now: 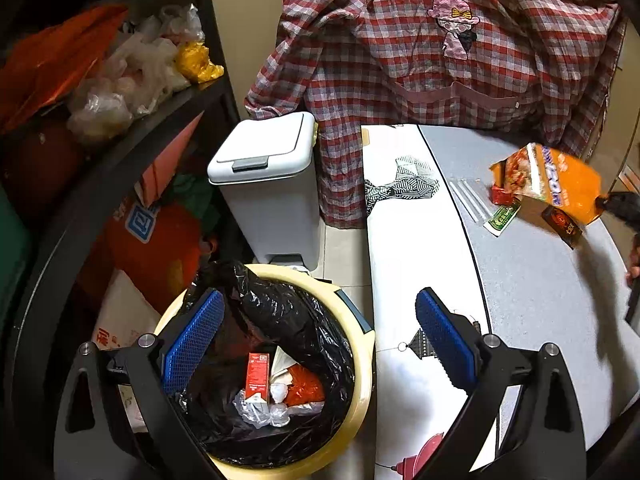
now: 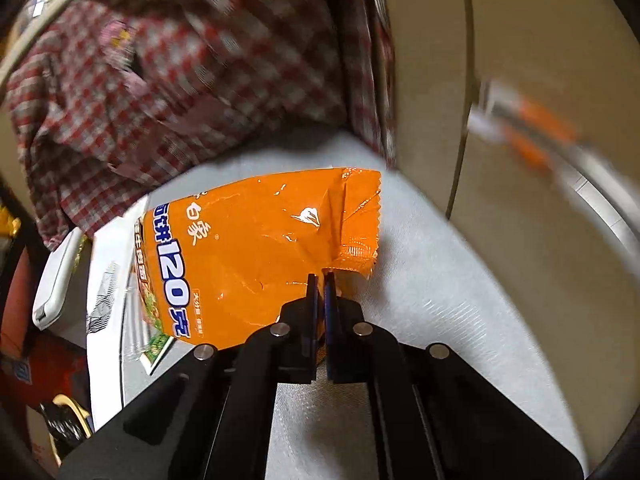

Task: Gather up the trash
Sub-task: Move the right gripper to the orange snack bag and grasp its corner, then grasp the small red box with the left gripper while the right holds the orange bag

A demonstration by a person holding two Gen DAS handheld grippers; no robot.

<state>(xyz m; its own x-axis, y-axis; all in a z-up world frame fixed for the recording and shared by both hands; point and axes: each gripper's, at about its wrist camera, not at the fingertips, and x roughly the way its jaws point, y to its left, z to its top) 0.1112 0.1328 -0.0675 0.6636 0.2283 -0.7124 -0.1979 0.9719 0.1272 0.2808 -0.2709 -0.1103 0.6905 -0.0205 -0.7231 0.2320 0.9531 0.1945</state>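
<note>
- Orange noodle wrapper point(image 2: 256, 252) pinched at its near right corner between the pads of the right gripper point(image 2: 320, 280); jaws closed on the foil, nearly touching.
- Same wrapper lifted clear of the grey tabletop point(image 1: 532, 280) at the far right of the left wrist view, right gripper only partly visible there at the frame edge.
- Below the wrapper on the table: small green sachet point(image 1: 502, 216), red sachet point(image 1: 502, 196), dark packet point(image 1: 562, 222), clear plastic strips point(image 1: 466, 198).
- Left gripper point(image 1: 320, 332) spread wide, nothing between the blue pads point(image 1: 192, 340), hanging above the beige bin point(image 1: 364, 380) at near left.
- Bin lined with a black bag point(image 1: 288, 312); red carton point(image 1: 257, 374) and crumpled wrappers at the bottom.
- White pedal bin point(image 1: 268, 184) farther back, lid down.
- Red plaid garment point(image 1: 400, 52) draped at the far side of the table.
- Dark shelf point(image 1: 120, 132) on the left with plastic bags.
</note>
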